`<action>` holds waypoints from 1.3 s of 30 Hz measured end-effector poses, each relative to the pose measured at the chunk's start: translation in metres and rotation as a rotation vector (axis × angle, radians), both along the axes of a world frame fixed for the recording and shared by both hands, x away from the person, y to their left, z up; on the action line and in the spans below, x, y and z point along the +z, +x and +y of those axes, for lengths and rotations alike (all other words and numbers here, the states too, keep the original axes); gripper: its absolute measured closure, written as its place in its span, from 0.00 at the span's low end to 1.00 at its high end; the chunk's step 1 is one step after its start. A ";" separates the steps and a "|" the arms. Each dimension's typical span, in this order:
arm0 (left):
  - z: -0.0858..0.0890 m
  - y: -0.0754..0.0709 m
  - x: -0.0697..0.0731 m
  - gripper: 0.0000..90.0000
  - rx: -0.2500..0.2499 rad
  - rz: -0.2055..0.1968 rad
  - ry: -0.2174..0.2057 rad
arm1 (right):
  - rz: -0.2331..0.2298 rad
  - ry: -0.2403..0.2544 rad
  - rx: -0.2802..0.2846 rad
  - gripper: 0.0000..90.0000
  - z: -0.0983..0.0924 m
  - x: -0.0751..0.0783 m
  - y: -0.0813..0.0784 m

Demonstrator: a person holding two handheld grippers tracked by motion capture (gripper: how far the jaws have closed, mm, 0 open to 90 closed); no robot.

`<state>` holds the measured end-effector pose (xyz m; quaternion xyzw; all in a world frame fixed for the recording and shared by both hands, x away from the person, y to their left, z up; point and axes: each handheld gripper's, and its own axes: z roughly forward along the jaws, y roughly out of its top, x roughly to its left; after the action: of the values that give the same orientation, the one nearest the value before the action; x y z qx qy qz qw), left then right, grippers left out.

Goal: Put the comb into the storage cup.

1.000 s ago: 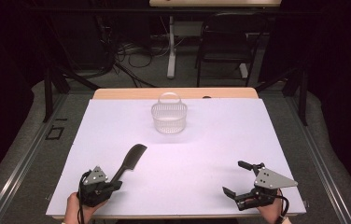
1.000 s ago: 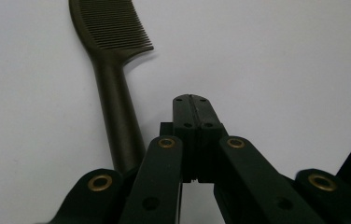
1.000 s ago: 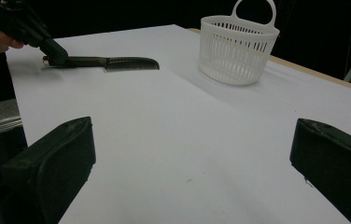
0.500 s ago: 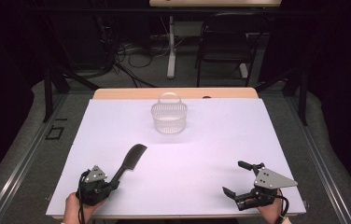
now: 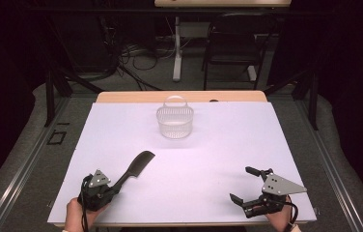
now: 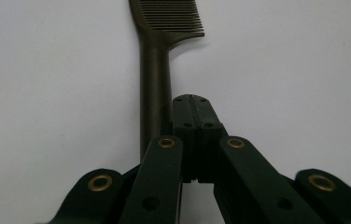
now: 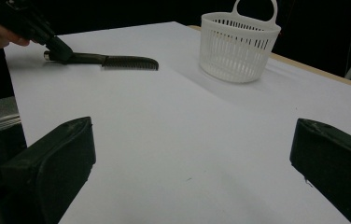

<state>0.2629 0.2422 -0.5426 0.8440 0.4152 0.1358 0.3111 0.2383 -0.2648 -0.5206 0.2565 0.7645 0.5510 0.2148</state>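
A dark comb (image 5: 136, 166) lies flat on the white sheet at the near left, teeth toward the far side. My left gripper (image 5: 117, 182) is shut, jaws pressed together, and rests against the comb's handle (image 6: 155, 70); the handle runs along the left of the jaws (image 6: 192, 100), not between them. From the right gripper view, the left gripper (image 7: 61, 52) touches the comb (image 7: 113, 60) near its handle end. My right gripper (image 5: 240, 183) stands open at the near right, nothing between its jaws (image 7: 192, 154). A white slotted basket (image 5: 174, 121) with a loop handle stands upright at the far middle.
The white sheet (image 5: 208, 150) covers the table, with a wooden edge (image 5: 131, 96) showing at the far side. Beyond the table are a black chair (image 5: 232, 48), cables and a stand on the floor. The basket (image 7: 239, 46) is well apart from both grippers.
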 end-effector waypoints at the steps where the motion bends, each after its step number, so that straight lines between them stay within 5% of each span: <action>1: 0.000 0.001 0.000 1.00 0.003 0.002 0.002 | 0.000 -0.001 -0.001 0.00 0.000 0.000 0.000; 16: -0.001 0.010 0.000 1.00 0.016 -0.002 0.054 | -0.002 0.000 0.002 0.00 0.000 0.000 0.000; 39: 0.000 0.022 -0.001 1.00 0.017 0.011 0.072 | 0.007 -0.007 0.006 0.00 0.001 -0.001 0.001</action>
<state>0.2852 0.2424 -0.5441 0.8519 0.4189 0.1485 0.2769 0.2390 -0.2640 -0.5211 0.2553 0.7681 0.5479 0.2112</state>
